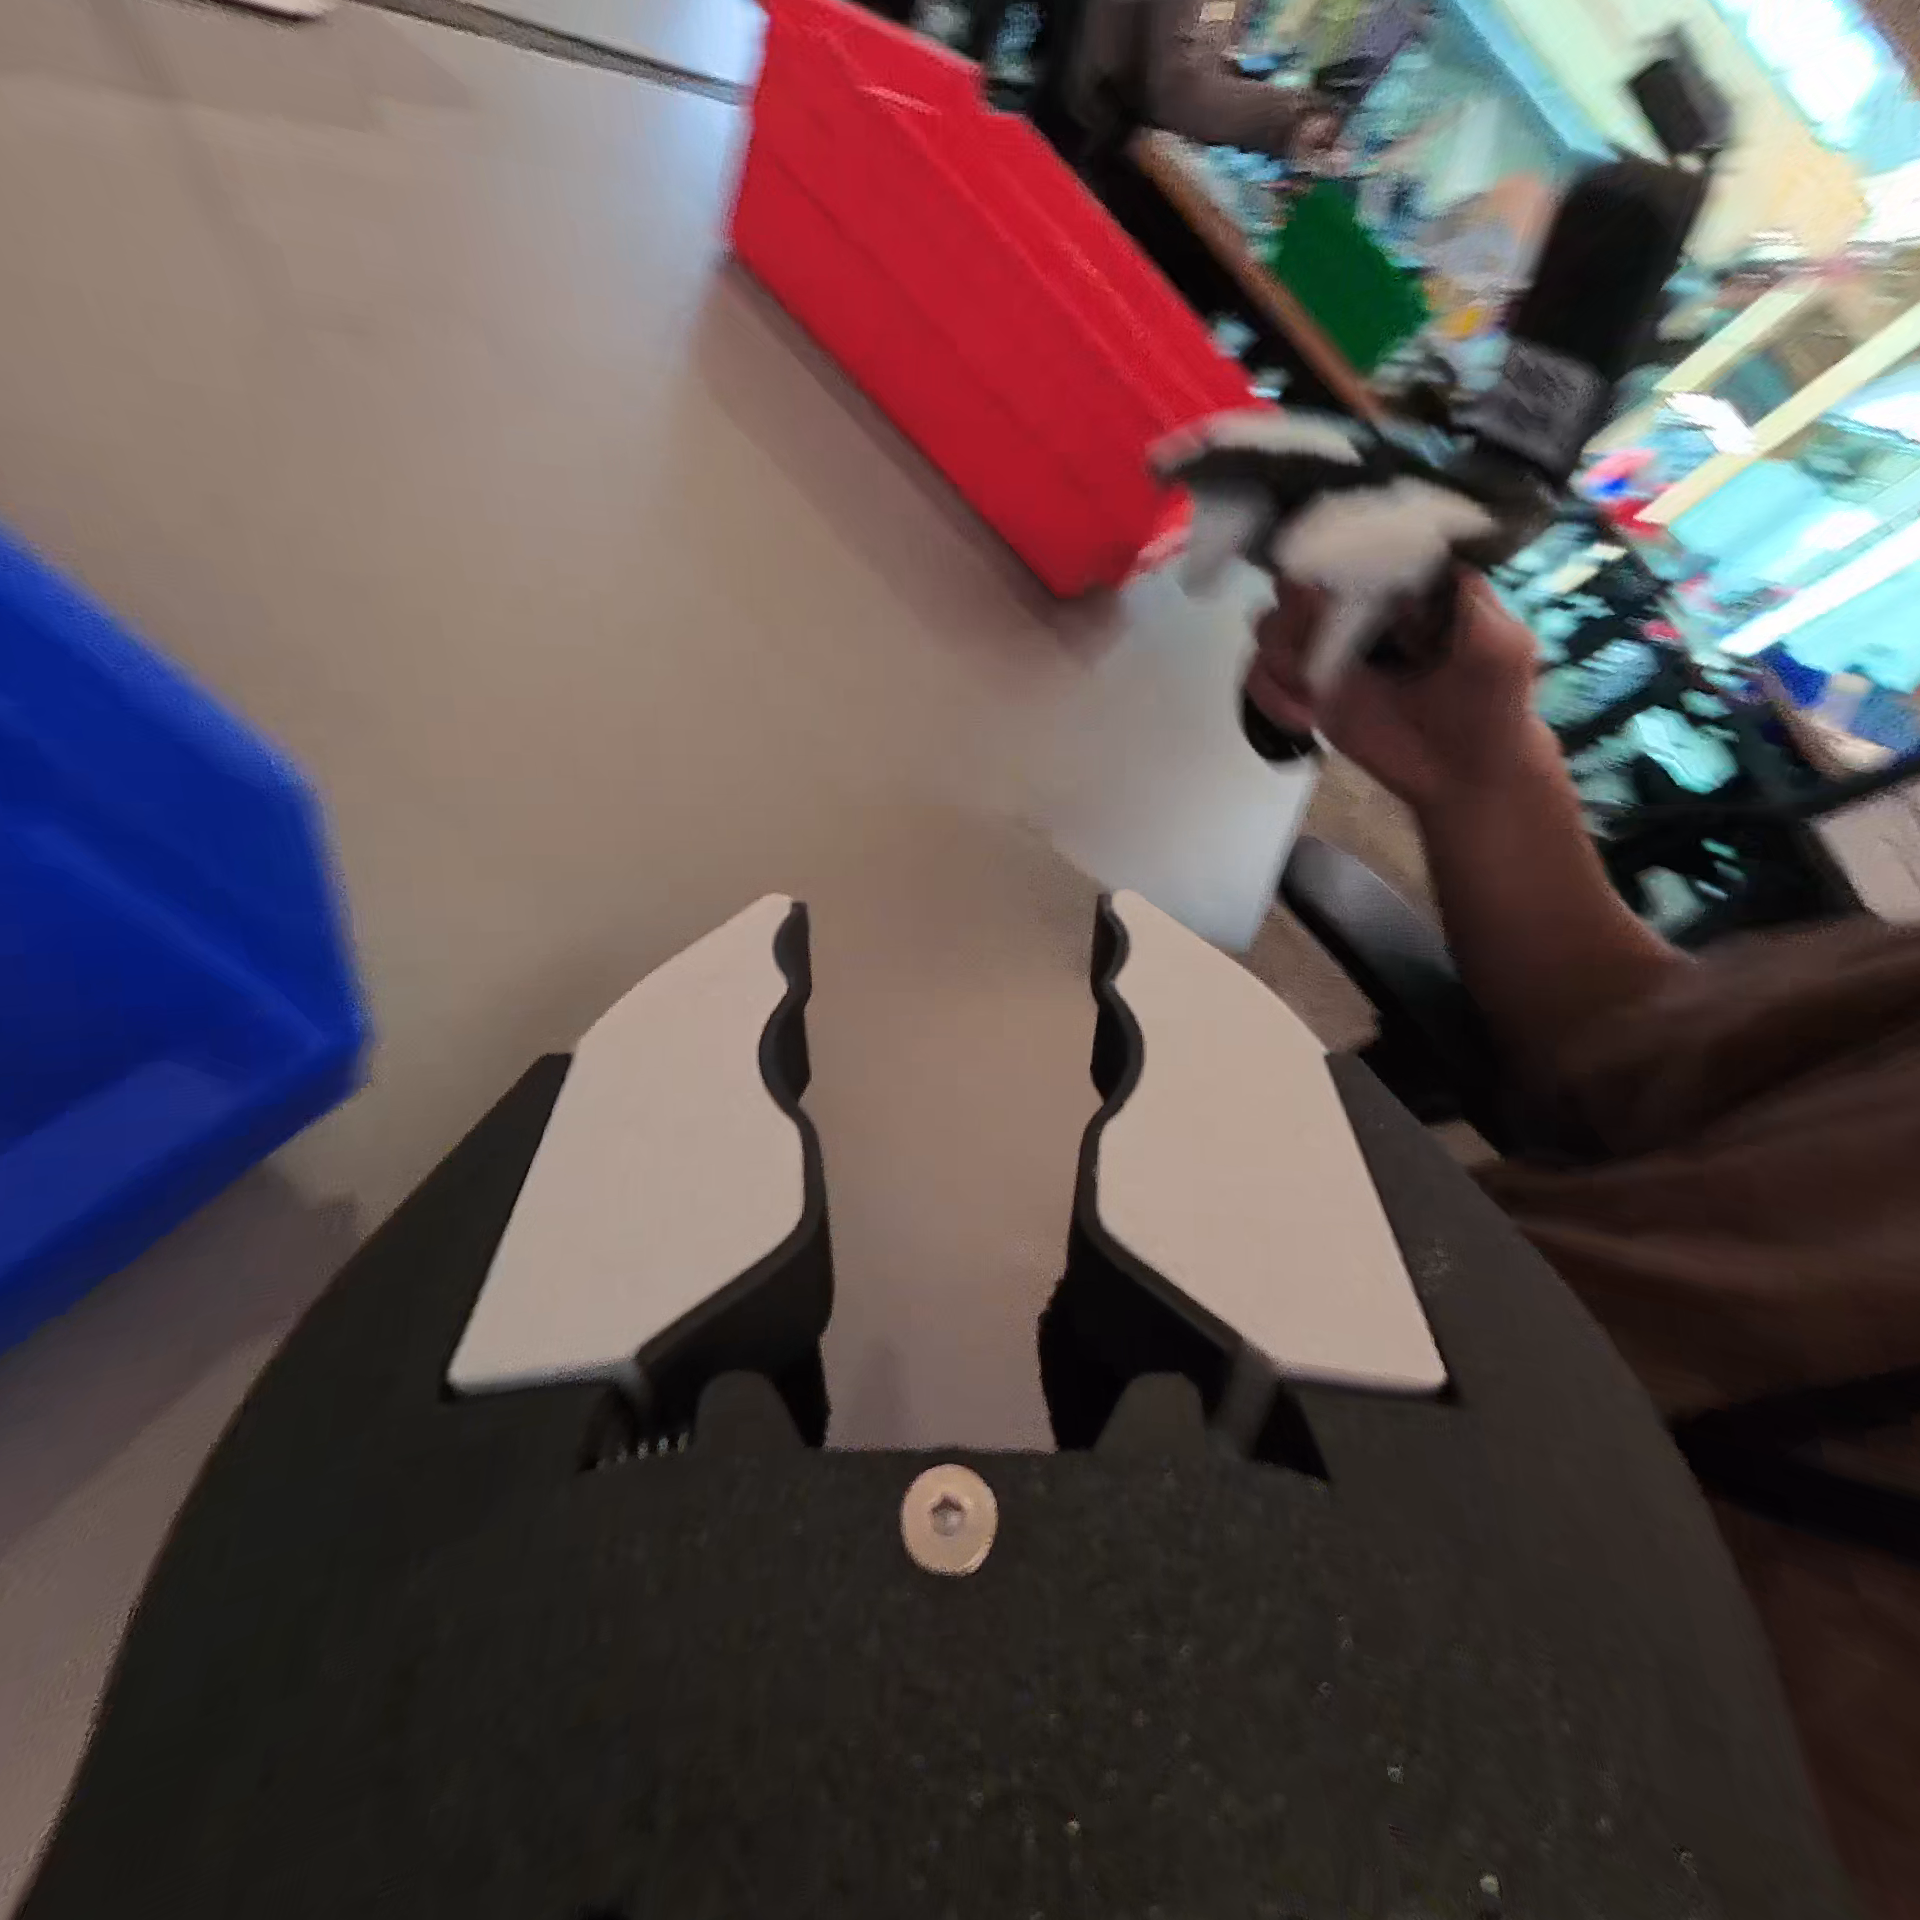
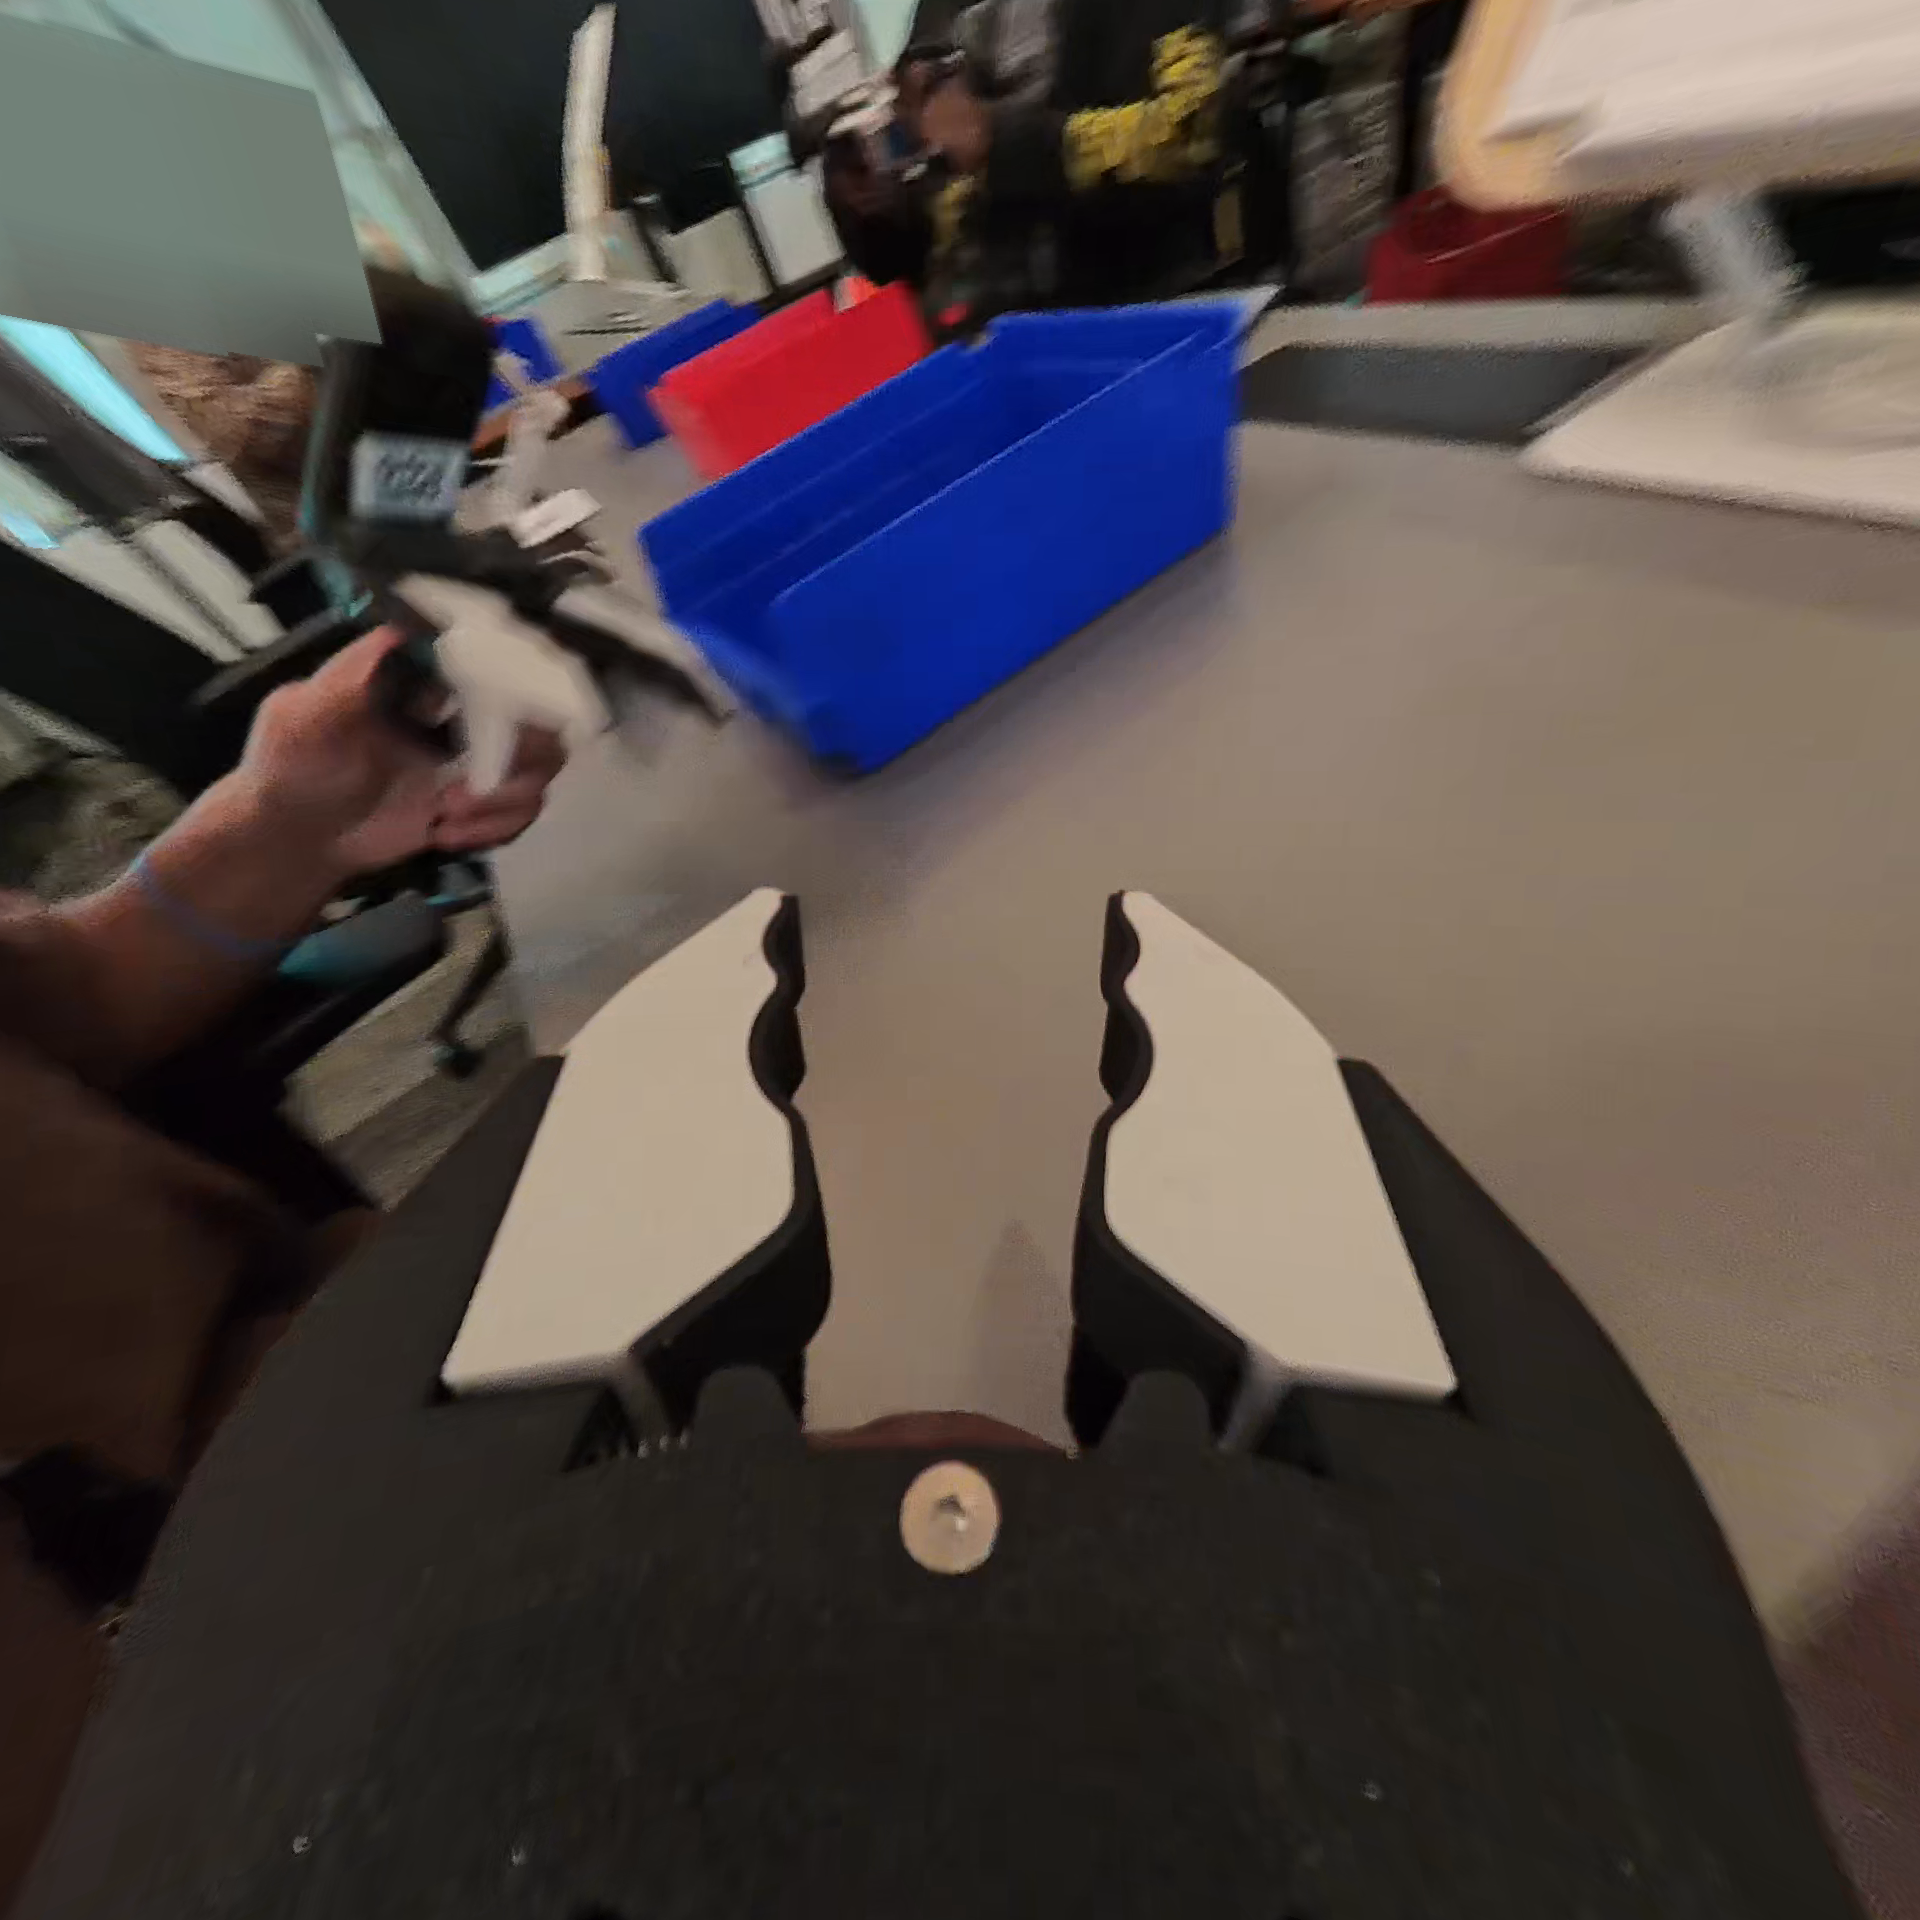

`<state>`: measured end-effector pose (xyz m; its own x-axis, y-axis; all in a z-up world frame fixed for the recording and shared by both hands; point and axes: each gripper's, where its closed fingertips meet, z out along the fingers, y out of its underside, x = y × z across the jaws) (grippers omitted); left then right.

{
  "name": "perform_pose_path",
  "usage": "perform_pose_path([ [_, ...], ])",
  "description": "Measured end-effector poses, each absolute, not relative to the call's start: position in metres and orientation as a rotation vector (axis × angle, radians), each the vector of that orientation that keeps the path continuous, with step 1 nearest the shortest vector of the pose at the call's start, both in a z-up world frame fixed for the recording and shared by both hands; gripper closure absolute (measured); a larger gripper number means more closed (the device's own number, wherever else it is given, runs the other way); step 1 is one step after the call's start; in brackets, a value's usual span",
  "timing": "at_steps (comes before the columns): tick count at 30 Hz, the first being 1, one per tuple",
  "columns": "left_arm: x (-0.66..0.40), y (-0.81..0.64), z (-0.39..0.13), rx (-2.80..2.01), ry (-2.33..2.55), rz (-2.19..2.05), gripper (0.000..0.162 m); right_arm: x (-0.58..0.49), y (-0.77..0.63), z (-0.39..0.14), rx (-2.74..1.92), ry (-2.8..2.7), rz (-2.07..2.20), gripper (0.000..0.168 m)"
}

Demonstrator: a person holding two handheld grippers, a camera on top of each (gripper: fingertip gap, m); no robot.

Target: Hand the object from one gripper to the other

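Observation:
My left gripper [image 1: 951, 914] is open and empty above the grey table [image 1: 416, 520]. My right gripper [image 2: 951, 914] is also open and empty, with only table between its fingers. In the left wrist view the right gripper [image 1: 1216, 509] shows blurred at the right, held by a hand [image 1: 1423, 707]. Below it a flat white rectangle [image 1: 1184, 790] lies at the table's edge; I cannot tell what it is. In the right wrist view the left gripper [image 2: 582, 707] shows blurred at the left, held by a hand [image 2: 343, 758]. No object is held in either gripper.
A blue bin [image 2: 987, 561] stands ahead of the right gripper, with a red bin [image 2: 790, 384] and more blue bins behind it. In the left wrist view a blue bin [image 1: 156, 935] is close on the left and a red bin [image 1: 966, 312] is ahead. People and chairs stand beyond the table.

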<state>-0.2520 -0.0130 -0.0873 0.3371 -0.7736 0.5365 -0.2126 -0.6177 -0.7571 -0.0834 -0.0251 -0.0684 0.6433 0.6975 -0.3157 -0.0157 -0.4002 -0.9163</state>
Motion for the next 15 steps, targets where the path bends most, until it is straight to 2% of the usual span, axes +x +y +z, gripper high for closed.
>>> perform_pose_path([
  [4, -0.296, 0.041, -0.073, -2.165, 0.773, -0.878, 0.112, -0.129, -0.049, -0.103, -1.836, -0.715, 0.825, 0.108],
  [5, -0.307, 0.055, -0.070, -2.183, 0.796, -0.800, 0.108, -0.129, -0.048, -0.107, -1.832, -0.761, 0.739, 0.108],
  [7, -0.330, 0.088, -0.071, -2.260, 0.836, -0.631, 0.084, -0.133, -0.049, -0.109, -1.811, -0.825, 0.665, 0.108],
  [11, -0.366, 0.164, -0.093, -2.533, 0.798, -0.393, 0.086, -0.141, -0.057, -0.113, -1.781, -0.895, 0.633, 0.109],
  [15, -0.376, 0.244, -0.110, -2.676, 0.609, -0.380, 0.098, -0.144, -0.060, -0.124, -1.808, -0.885, 0.715, 0.110],
])
